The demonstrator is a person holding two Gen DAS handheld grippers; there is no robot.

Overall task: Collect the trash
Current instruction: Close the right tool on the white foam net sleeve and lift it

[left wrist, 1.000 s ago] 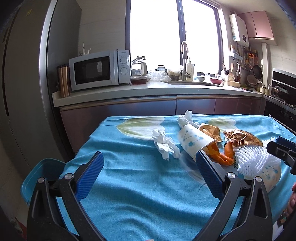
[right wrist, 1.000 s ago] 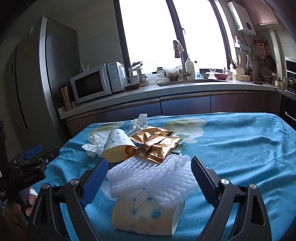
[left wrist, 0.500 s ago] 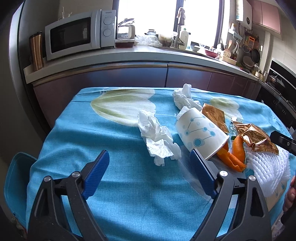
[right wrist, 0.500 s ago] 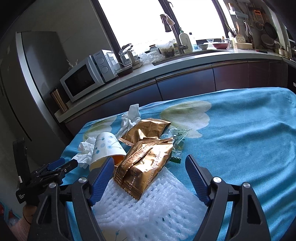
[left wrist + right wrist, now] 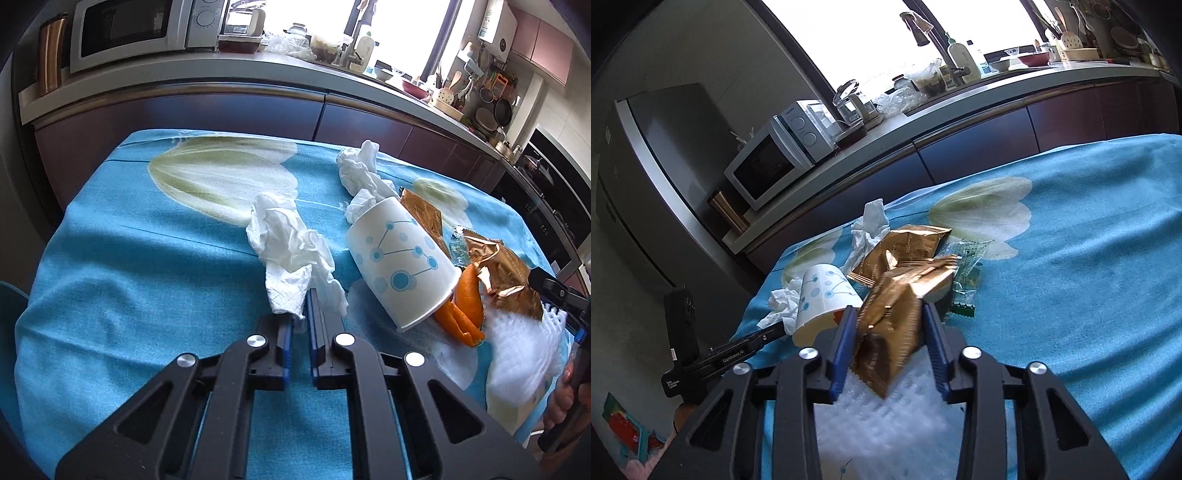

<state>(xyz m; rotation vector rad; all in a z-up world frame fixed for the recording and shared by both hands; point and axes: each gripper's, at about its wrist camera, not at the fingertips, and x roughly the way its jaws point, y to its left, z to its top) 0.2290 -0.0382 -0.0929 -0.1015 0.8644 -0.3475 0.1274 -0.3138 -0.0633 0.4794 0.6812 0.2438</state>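
Note:
Trash lies on a table with a blue cloth (image 5: 129,280). My left gripper (image 5: 301,306) is shut on the near end of a crumpled white tissue (image 5: 286,240). To its right lie a tipped paper cup (image 5: 399,258), orange peel (image 5: 461,310), gold wrappers (image 5: 495,273), white foam netting (image 5: 521,350) and a second tissue (image 5: 360,173). My right gripper (image 5: 890,321) is shut on a gold wrapper (image 5: 897,325), above the foam netting (image 5: 886,413). Another gold wrapper (image 5: 905,247) and the cup (image 5: 823,299) lie beyond.
A kitchen counter (image 5: 184,70) with a microwave (image 5: 136,29) and sink runs behind the table. A fridge (image 5: 646,184) stands at the left. A blue bin edge (image 5: 9,295) shows beside the table's left side. A clear green wrapper (image 5: 967,258) lies by the gold ones.
Both grippers moved forward and down and closed: the left on the tissue, the right on the gold wrapper.

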